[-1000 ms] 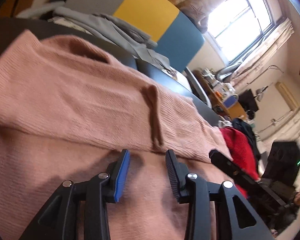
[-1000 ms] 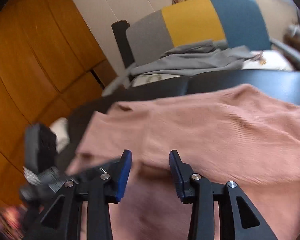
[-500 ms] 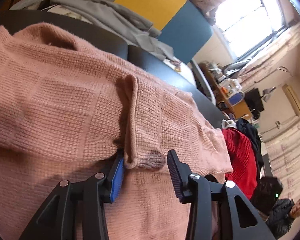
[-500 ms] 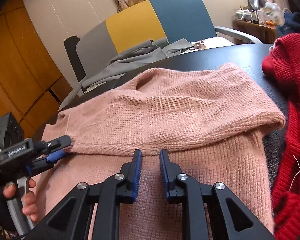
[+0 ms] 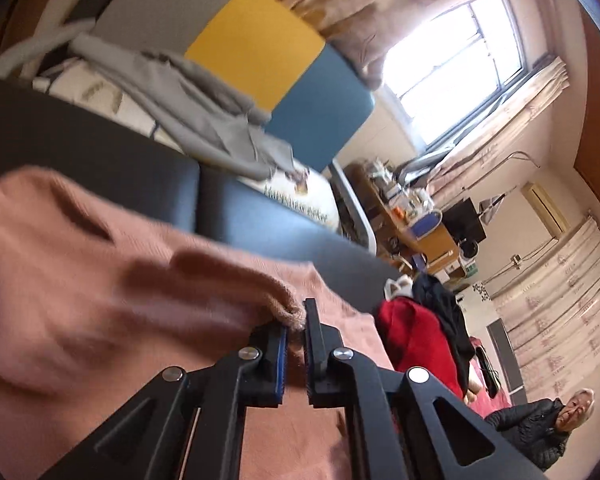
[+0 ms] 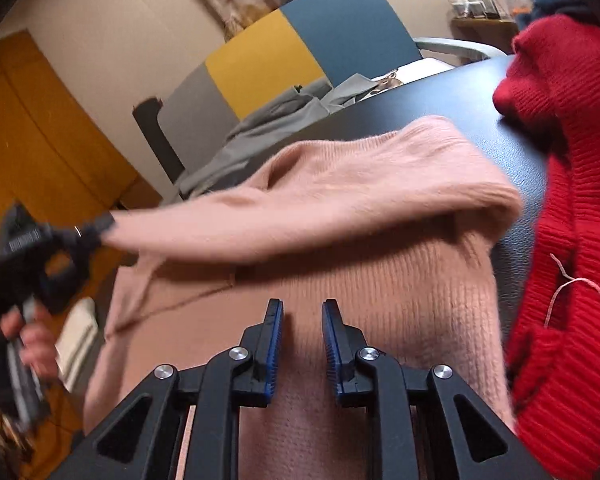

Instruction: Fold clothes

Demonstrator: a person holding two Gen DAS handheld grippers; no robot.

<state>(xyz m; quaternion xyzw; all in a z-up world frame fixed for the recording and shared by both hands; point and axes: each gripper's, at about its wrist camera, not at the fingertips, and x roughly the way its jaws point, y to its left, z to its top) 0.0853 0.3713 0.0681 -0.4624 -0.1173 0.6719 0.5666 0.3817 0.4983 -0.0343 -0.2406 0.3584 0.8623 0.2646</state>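
The left gripper (image 5: 296,322), open around a fold of the pink sweater (image 6: 380,280) half a second ago, is now clamped on that knitted edge and holds it lifted off the layer beneath. The folded-over part of the sweater, flat before, now hangs stretched in the air from that grip toward the far right edge of the black table (image 6: 480,96). The right gripper (image 6: 302,324) has shifted along the lower layer, its jaws opening slightly, nothing between them.
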